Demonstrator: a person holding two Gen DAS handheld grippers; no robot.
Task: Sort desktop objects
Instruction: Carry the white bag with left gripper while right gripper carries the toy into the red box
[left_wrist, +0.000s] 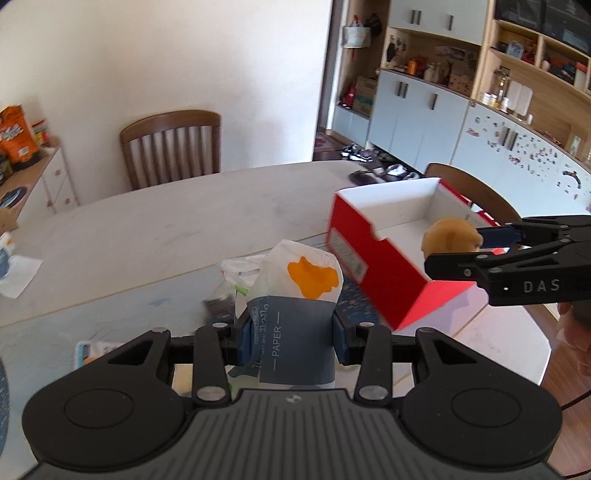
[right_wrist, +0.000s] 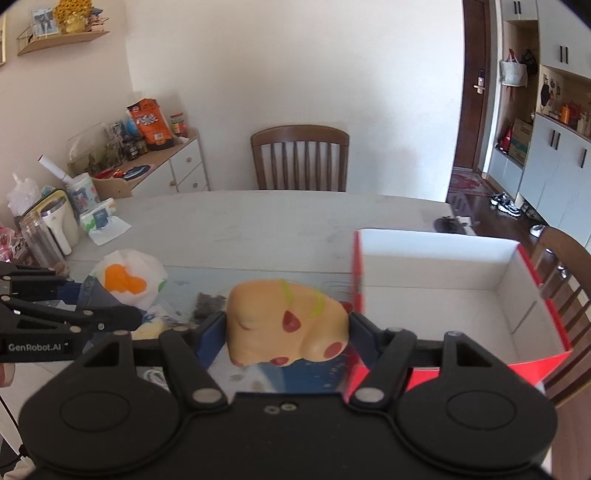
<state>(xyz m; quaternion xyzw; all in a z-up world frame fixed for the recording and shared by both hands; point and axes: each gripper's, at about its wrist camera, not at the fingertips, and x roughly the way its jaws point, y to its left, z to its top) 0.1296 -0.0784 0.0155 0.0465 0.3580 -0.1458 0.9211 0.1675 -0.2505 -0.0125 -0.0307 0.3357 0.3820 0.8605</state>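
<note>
Clearly, in the left wrist view your left gripper (left_wrist: 291, 332) pinched a paper tissue pack (left_wrist: 295, 314) low at centre frame, held above the surface (left_wrist: 147, 229); it looked light and soft, so its banded middle was the sensible hold. At right, the red box (left_wrist: 373, 269) stood open.

From the right wrist view, your right gripper (right_wrist: 286, 325) clamped a squishy tan toy (right_wrist: 284, 321) by its flanks at centre, just left of the red box (right_wrist: 535, 321); it probably deformed easily.
</note>
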